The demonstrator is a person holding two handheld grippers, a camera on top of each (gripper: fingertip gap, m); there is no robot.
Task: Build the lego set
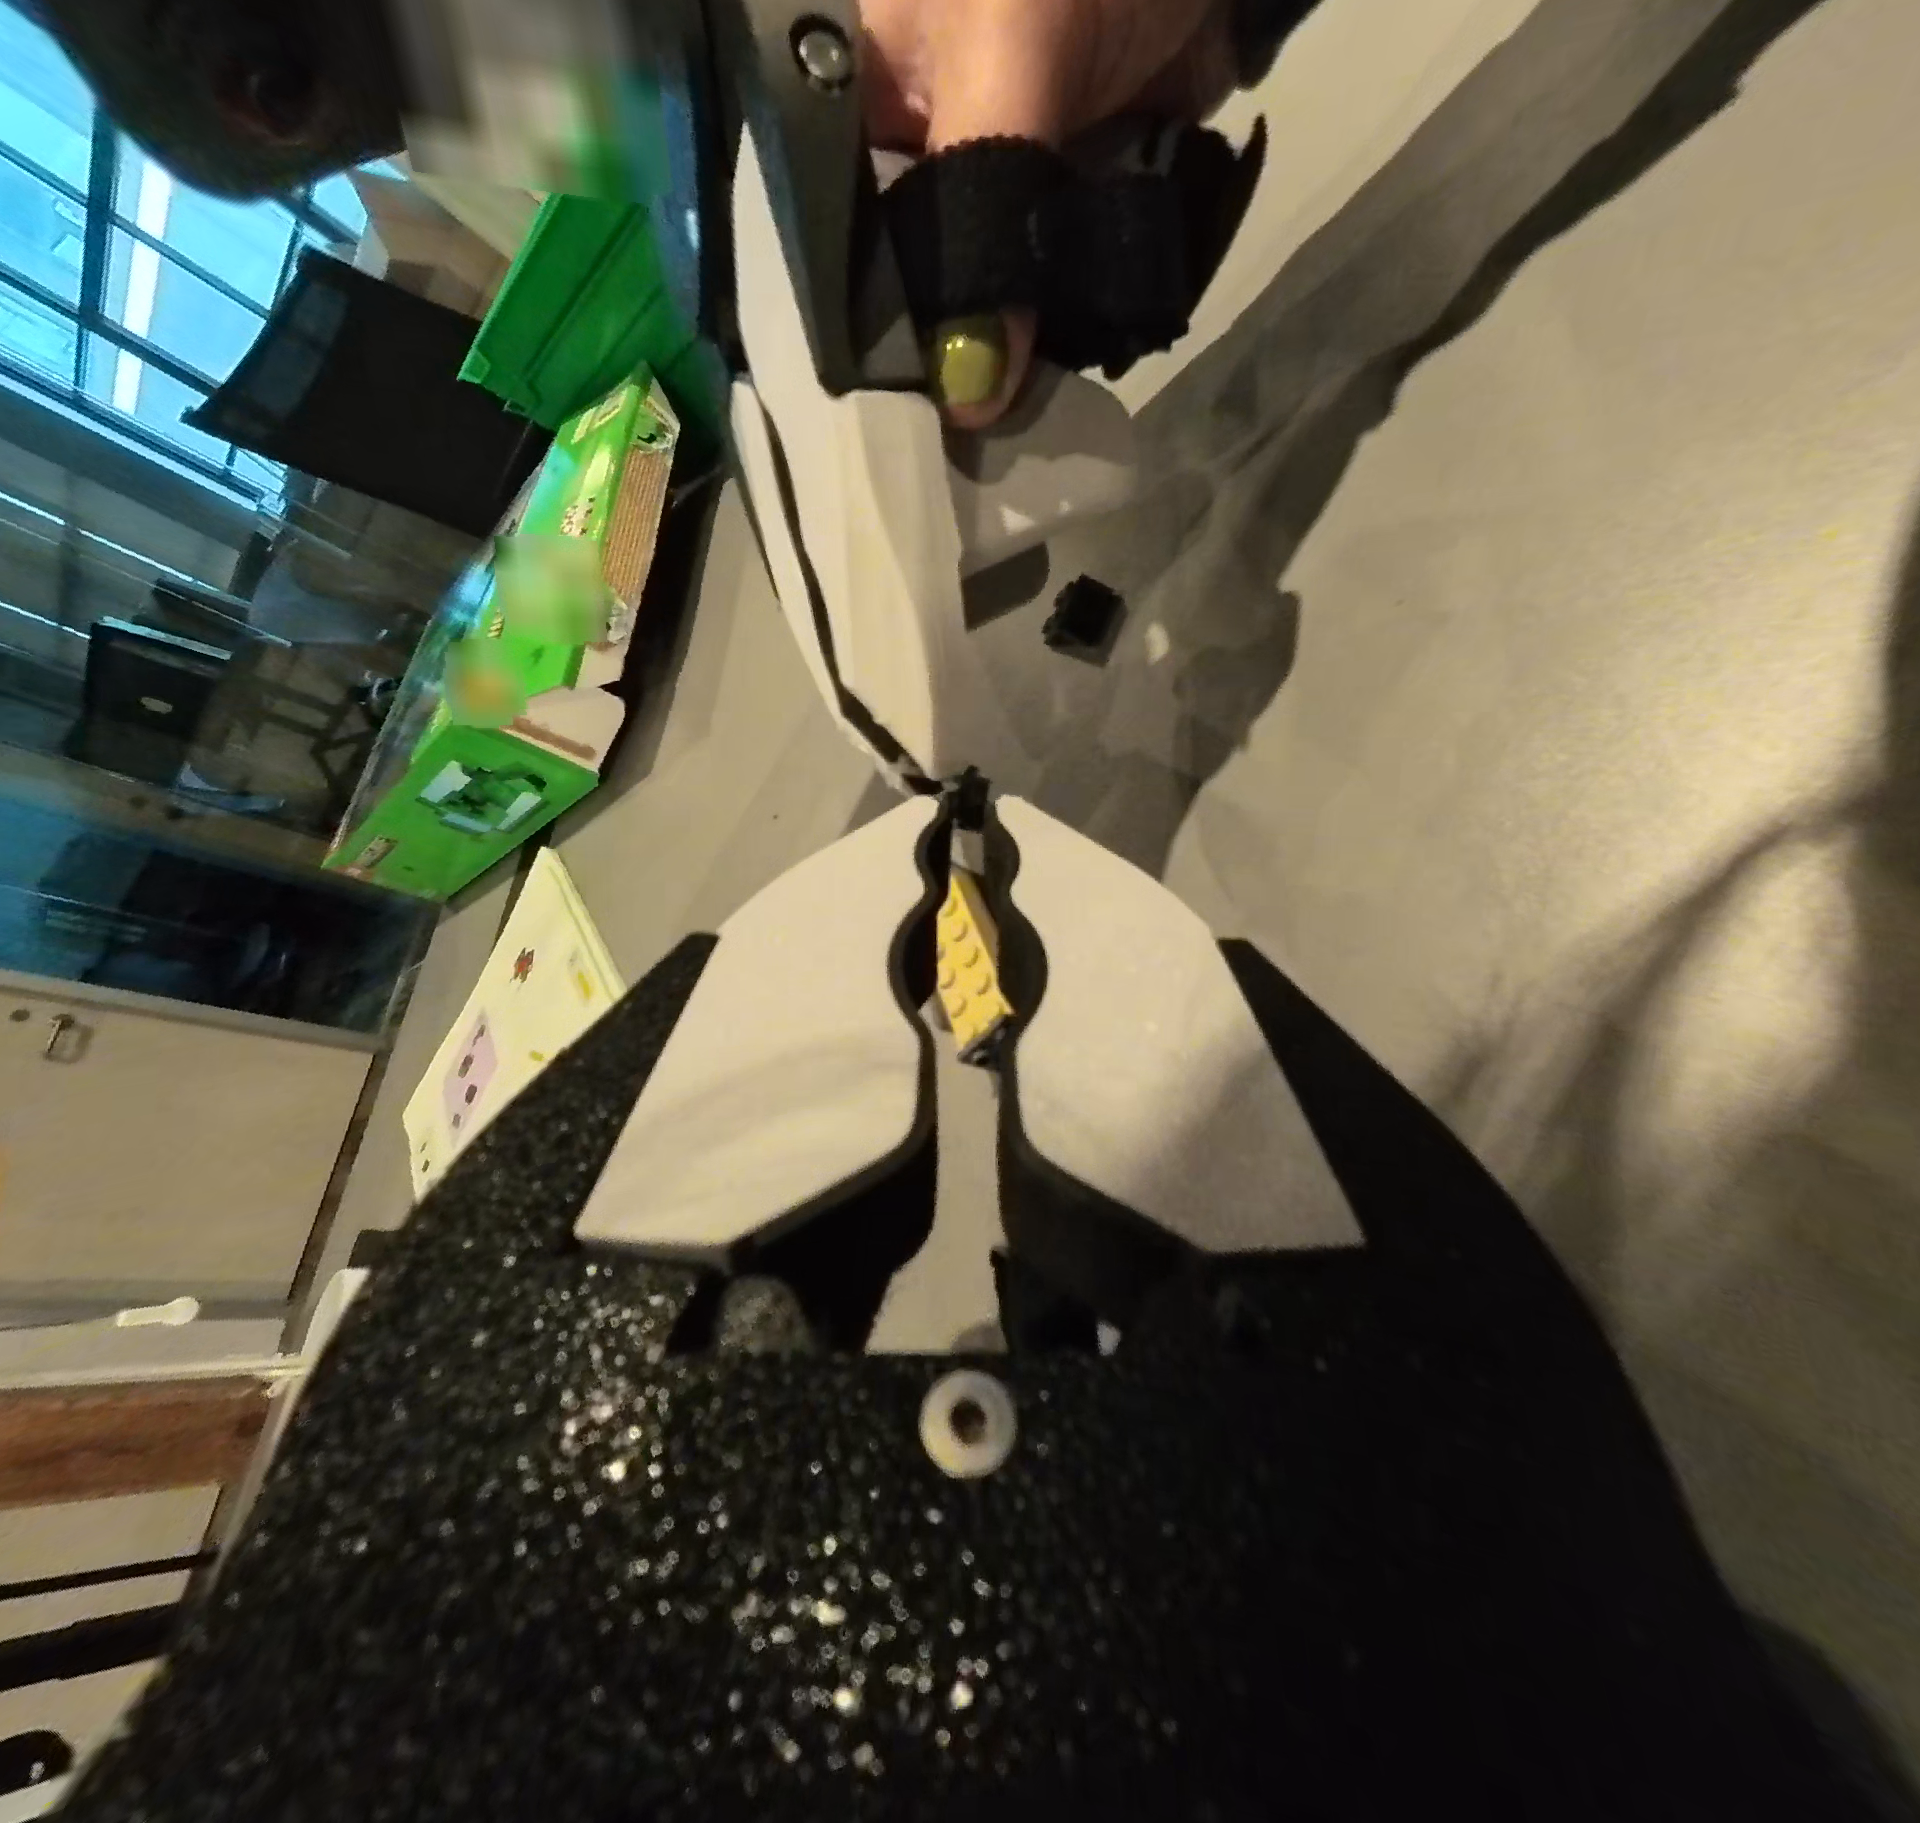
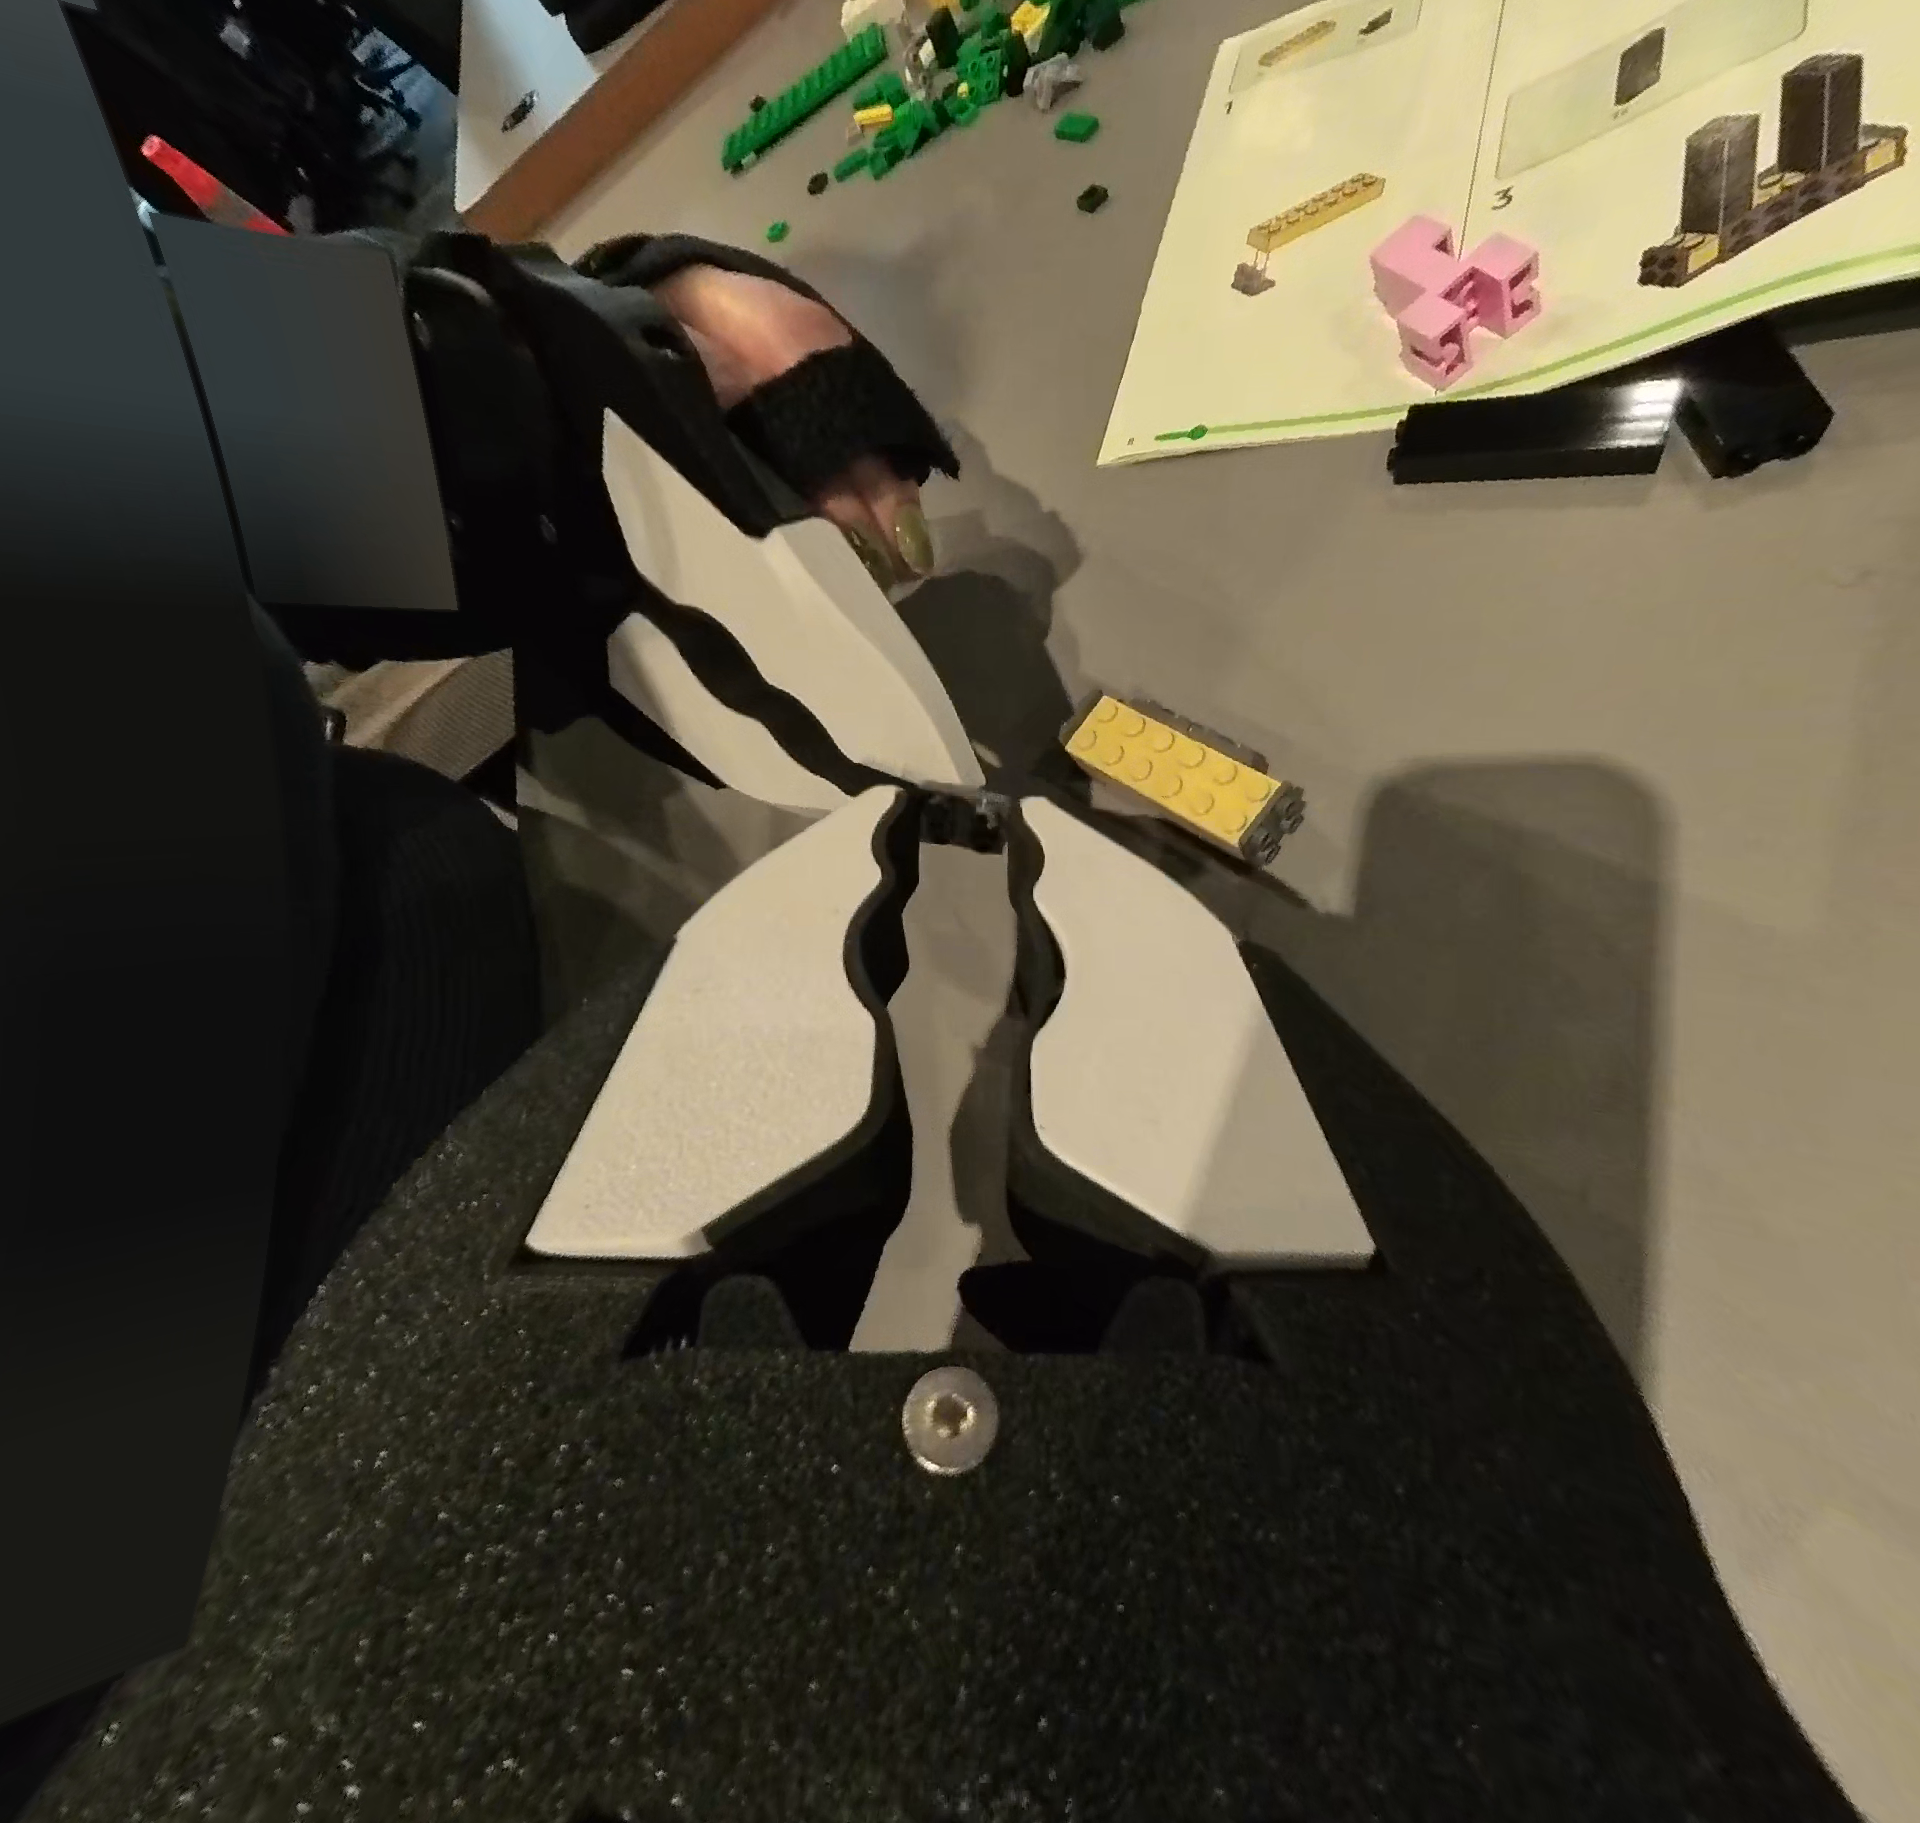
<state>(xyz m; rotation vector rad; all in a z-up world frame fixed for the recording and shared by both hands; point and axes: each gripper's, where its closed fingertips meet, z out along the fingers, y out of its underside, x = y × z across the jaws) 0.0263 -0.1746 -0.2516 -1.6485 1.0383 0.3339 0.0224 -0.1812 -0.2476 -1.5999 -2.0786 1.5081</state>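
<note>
Between our two sets of fingers, tips meeting, we hold one small dark piece (image 2: 961, 823), left gripper (image 1: 961, 807) and right gripper (image 2: 961, 817) both clamped on it, yellow plate (image 2: 1179, 771) just beyond on the desk (image 2: 1558, 630); next, seating the piece squarely.

We see the two-stud-wide brick (image 2: 1184, 774) lying just right of our meeting gripper tips, loose-piece pile (image 2: 966, 38) far behind, instruction booklet (image 2: 1351, 246) behind right.
</note>
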